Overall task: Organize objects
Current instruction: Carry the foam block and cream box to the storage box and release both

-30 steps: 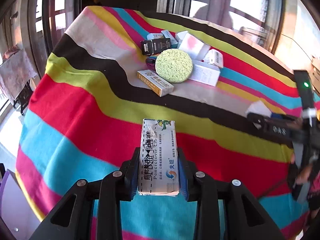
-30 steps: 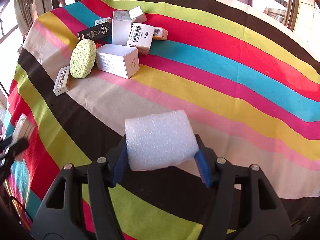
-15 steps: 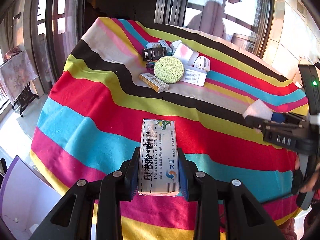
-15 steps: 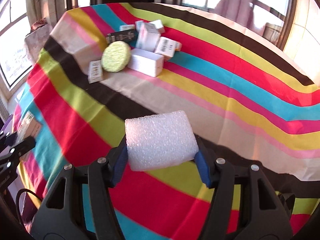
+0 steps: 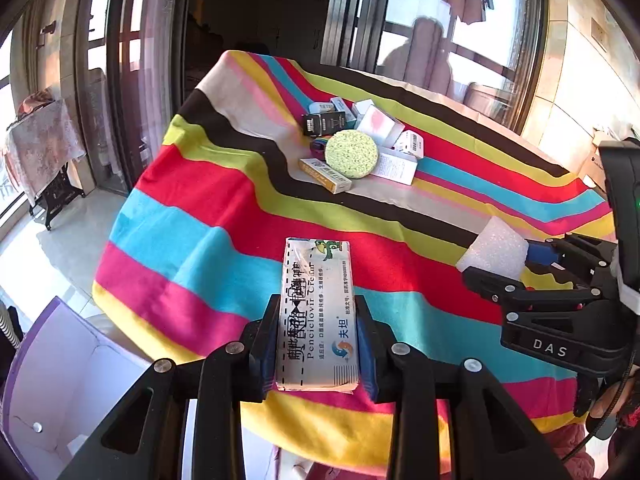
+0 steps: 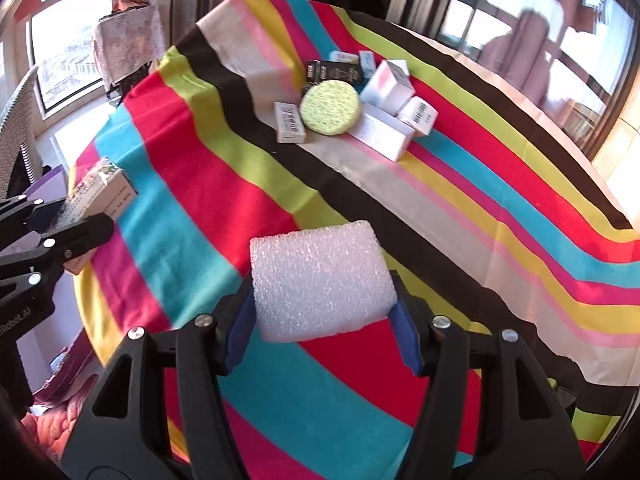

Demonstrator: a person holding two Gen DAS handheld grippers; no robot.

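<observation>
My left gripper (image 5: 318, 344) squeezes the long cream box (image 5: 316, 312) by its sides and my right gripper (image 6: 324, 320) squeezes the white foam block (image 6: 320, 280), so neither falls, while the other boxes (image 5: 394, 164) lie far ahead of both.

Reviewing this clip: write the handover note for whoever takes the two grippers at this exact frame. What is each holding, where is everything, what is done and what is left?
Left gripper: shut on the cream box, carried above the near edge of the striped tablecloth.
Right gripper: shut on the white foam block, also in the air over the cloth.
On the table: a cluster at the far side, with the round green sponge leaning on small boxes, the orange-edged box in front and the black box behind.
Done: two items picked up.
Left: put both down, probably in the open white box on the floor at lower left, then clear the cluster.
</observation>
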